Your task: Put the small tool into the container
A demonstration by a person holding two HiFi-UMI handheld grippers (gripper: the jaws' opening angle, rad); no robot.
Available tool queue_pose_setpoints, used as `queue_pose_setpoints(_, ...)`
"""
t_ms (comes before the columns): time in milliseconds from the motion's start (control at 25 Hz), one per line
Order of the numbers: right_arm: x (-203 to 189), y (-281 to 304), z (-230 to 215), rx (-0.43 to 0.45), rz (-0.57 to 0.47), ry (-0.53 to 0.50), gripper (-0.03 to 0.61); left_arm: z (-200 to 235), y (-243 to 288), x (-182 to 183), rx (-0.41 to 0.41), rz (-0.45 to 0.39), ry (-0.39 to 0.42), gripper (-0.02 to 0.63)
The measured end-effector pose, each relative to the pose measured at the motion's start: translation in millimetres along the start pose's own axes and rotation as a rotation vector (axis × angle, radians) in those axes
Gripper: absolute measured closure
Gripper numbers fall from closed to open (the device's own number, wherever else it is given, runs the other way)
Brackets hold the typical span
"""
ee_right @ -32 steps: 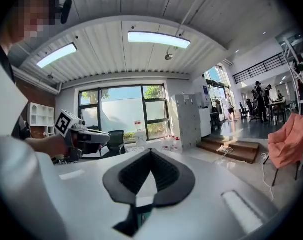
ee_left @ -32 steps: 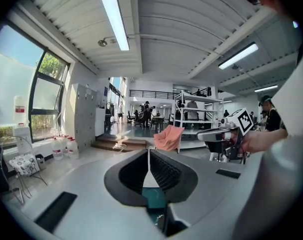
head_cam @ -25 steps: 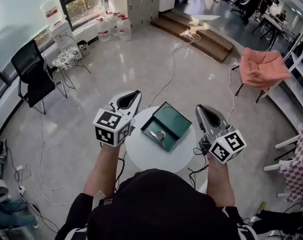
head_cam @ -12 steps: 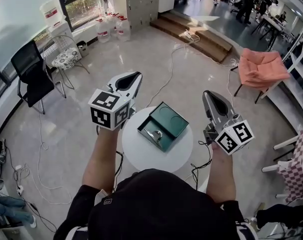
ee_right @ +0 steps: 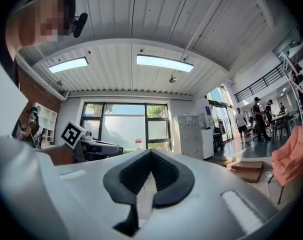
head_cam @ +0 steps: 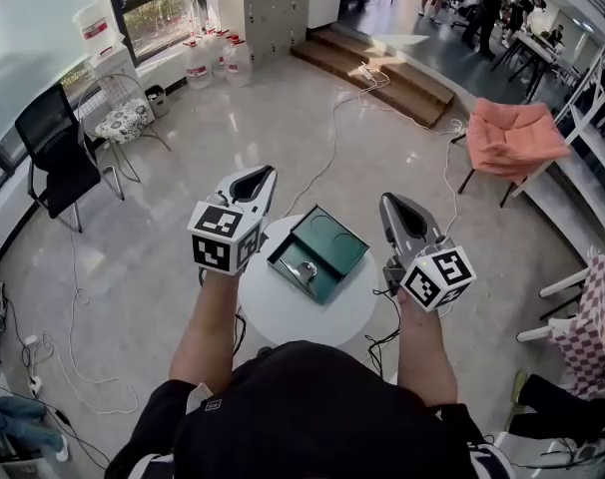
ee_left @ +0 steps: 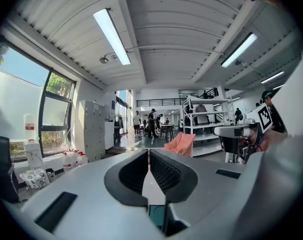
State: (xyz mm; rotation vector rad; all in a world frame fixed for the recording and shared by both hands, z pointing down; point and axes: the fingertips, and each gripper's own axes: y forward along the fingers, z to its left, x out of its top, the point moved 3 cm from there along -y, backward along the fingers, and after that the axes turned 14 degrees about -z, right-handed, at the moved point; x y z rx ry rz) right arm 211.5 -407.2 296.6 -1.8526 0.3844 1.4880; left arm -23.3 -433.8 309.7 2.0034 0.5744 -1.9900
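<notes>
Now, the small round white table (head_cam: 283, 317) stands below and between the forearms. On it sits the dark green shallow metal container (head_cam: 334, 238), turned corner-on to the person, in much the same place as half a second ago.

The left gripper (head_cam: 268, 173), grey with a marker cube, hovers just beside the container's far-left side. It is a little lower than it was half a second ago. Its own view (ee_left: 148, 152) shows the jaws closed tip to tip with nothing between them.

The right gripper (head_cam: 386, 201) has drawn inward and is now nearer the container's right corner than before. Its jaws (ee_right: 150, 154) are likewise pressed together and empty.

The small shiny metal tool (head_cam: 304, 270) lies inside the container, in the nearer, left part, apart from both grippers. Its long axis seems to run along the near-left wall. It is too small to tell which end points where.
</notes>
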Motion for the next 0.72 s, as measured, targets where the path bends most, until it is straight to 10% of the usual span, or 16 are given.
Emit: queue_pose_setpoints(720, -11.4, -23.6, -0.2, -0.043, 0.056, -0.003, 0.571, -24.3, 11.6, -24.5, -0.073, 0.034, -0.069, 0.595)
